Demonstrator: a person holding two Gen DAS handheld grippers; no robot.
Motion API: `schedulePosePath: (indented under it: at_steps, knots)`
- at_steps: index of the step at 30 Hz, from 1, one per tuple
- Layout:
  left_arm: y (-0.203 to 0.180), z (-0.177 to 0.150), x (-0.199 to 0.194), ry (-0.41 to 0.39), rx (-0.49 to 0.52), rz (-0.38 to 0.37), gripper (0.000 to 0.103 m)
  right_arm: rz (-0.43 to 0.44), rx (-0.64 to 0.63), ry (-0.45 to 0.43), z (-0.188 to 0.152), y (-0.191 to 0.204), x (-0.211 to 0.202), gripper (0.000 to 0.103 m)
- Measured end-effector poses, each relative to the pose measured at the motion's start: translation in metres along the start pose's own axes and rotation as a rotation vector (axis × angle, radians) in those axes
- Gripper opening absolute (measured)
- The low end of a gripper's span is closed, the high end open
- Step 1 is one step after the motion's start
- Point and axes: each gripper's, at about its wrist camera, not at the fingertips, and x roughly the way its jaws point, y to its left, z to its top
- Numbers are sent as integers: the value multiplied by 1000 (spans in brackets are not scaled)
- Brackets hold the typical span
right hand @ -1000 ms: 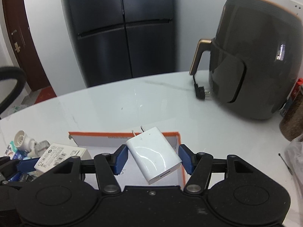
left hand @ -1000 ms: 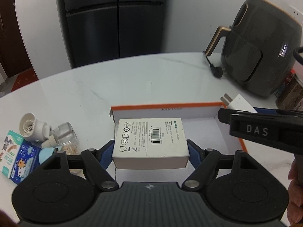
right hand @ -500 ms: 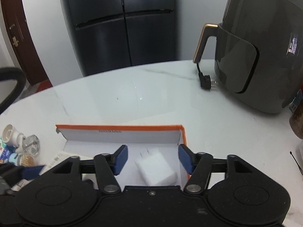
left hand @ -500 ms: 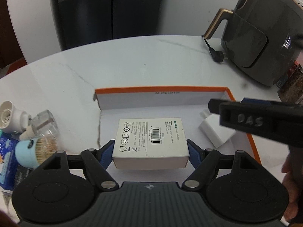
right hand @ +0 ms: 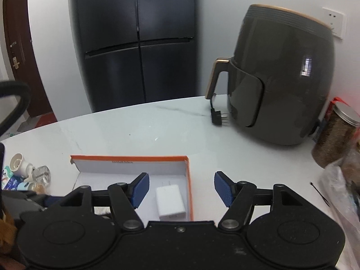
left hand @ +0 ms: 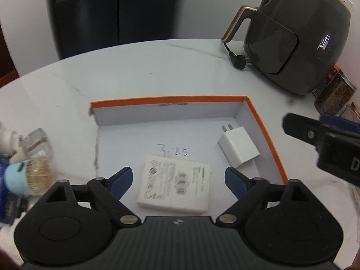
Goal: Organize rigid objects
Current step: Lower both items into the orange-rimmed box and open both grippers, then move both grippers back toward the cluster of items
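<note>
An orange-rimmed cardboard tray (left hand: 265, 121) (right hand: 190, 180) lies on the white marble table. Inside it rest a flat white box with a barcode label (left hand: 174, 185) and a white plug-in charger (left hand: 239, 147) (right hand: 169, 199). My left gripper (left hand: 177, 178) hovers over the box with its jaws opening; the blue pads stand clear of the box on both sides. My right gripper (right hand: 181, 187) sits above the tray's right wall, jaws opening, with the charger lying below and free. In the left wrist view the right gripper's body (left hand: 324, 144) shows at the right edge.
A dark air fryer (right hand: 281, 83) with its loose plug (right hand: 217, 117) stands at the back right. Glass jars (right hand: 337, 135) sit beside it. Left of the tray lies a cluster of small items: a white plug-in device (right hand: 19, 164), a small glass bottle (left hand: 37, 144), a toothpick holder (left hand: 27, 177).
The left gripper let go of the white box, which now lies in the tray. The right gripper released the charger into the tray, then drew back to the right as its jaws widened.
</note>
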Motion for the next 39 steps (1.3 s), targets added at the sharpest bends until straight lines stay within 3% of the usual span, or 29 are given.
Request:
schedulePosePath:
  at_steps: [4, 14, 39]
  knots:
    - [8, -8, -19, -13, -11, 31, 94, -2, 53, 9, -8, -4, -14, 80]
    - [35, -36, -64, -18, -99, 99, 95, 48, 50, 56, -33, 17, -40, 83]
    - [70, -74, -123, -70, -163, 189, 95, 152, -58, 59, -54, 82, -84, 85]
